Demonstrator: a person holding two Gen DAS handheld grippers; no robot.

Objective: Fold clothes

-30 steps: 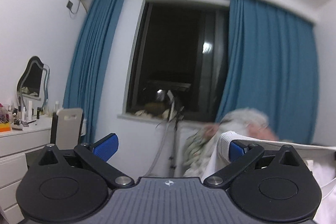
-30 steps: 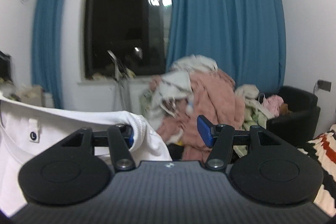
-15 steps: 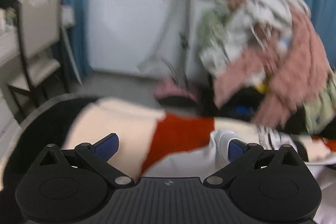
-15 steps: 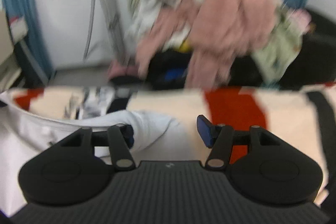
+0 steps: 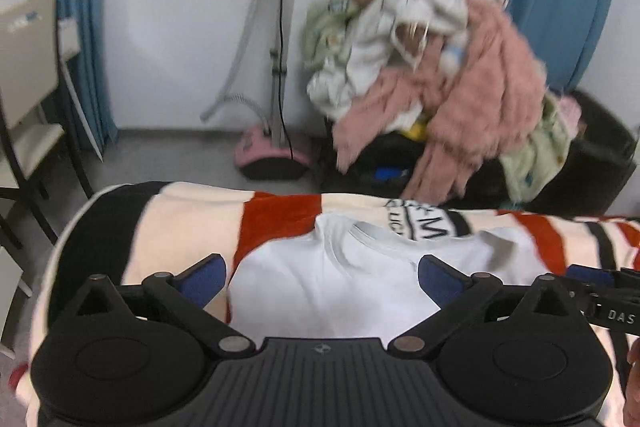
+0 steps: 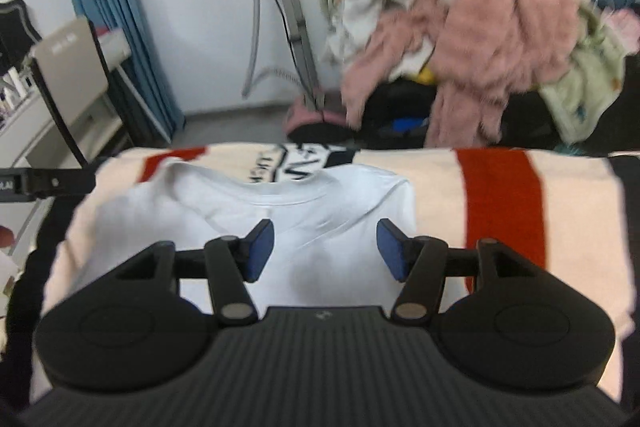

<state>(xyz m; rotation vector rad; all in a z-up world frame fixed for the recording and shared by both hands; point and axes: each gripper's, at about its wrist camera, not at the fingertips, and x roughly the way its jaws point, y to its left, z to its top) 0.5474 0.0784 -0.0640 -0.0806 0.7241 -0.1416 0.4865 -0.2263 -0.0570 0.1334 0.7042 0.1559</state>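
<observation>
A white T-shirt (image 5: 340,279) lies flat on a striped cream, red and black blanket (image 5: 180,215), collar toward the far edge. My left gripper (image 5: 320,277) is open and empty, hovering over the shirt's left part. In the right wrist view the shirt (image 6: 224,211) lies on the blanket (image 6: 500,195). My right gripper (image 6: 326,249) is open and empty over the shirt's right part. The right gripper's arm shows at the right edge of the left wrist view (image 5: 600,291).
A heap of pink, white and green clothes (image 5: 440,67) sits on a dark armchair (image 5: 592,163) beyond the bed. A garment steamer (image 5: 276,131) stands under the window. A chair (image 5: 28,87) stands at the left by blue curtains.
Both grippers held the shirt up by its shoulders, swung down toward the bed, and let go. The shirt now lies on the blanket and both jaws are open.
</observation>
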